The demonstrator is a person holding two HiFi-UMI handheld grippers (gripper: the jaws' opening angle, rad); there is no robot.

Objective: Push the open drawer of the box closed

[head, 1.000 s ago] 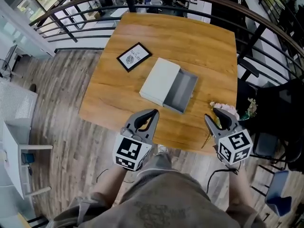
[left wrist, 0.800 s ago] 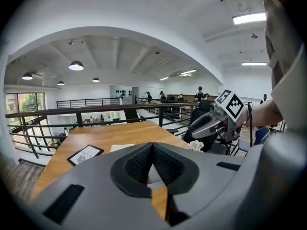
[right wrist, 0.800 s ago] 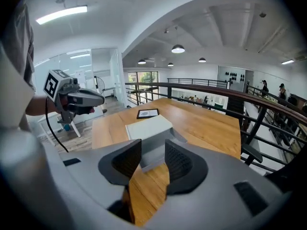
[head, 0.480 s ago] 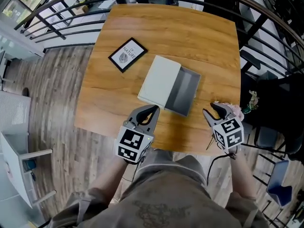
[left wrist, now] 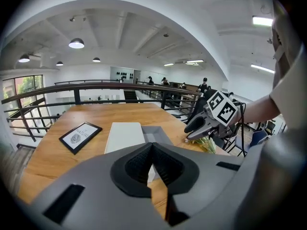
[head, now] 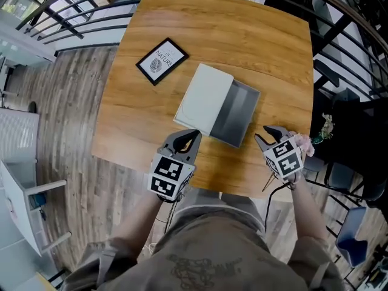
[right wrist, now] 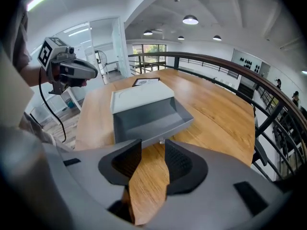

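Observation:
A white box (head: 204, 97) lies in the middle of the wooden table (head: 242, 35), with its grey drawer (head: 237, 115) pulled out toward the near right. The drawer looks empty, and its front (right wrist: 149, 133) has a small knob. My left gripper (head: 195, 136) hovers just in front of the box's near corner with its jaws closed together and nothing in them. My right gripper (head: 267, 135) is to the right of the drawer's front, open with a narrow gap. In the right gripper view the drawer front sits just beyond the right gripper (right wrist: 153, 145). The left gripper (left wrist: 152, 147) points at the box (left wrist: 123, 135).
A black-framed card (head: 161, 60) lies on the table's far left. Some pink and green flowers (head: 305, 144) sit at the table's right edge by my right hand. A dark railing (head: 339, 23) curves round the table, and a chair (head: 342, 183) stands to the right.
Both grippers have edged forward over the table's near edge toward the box. The right one has come closer to the drawer front. The box and drawer have not moved.

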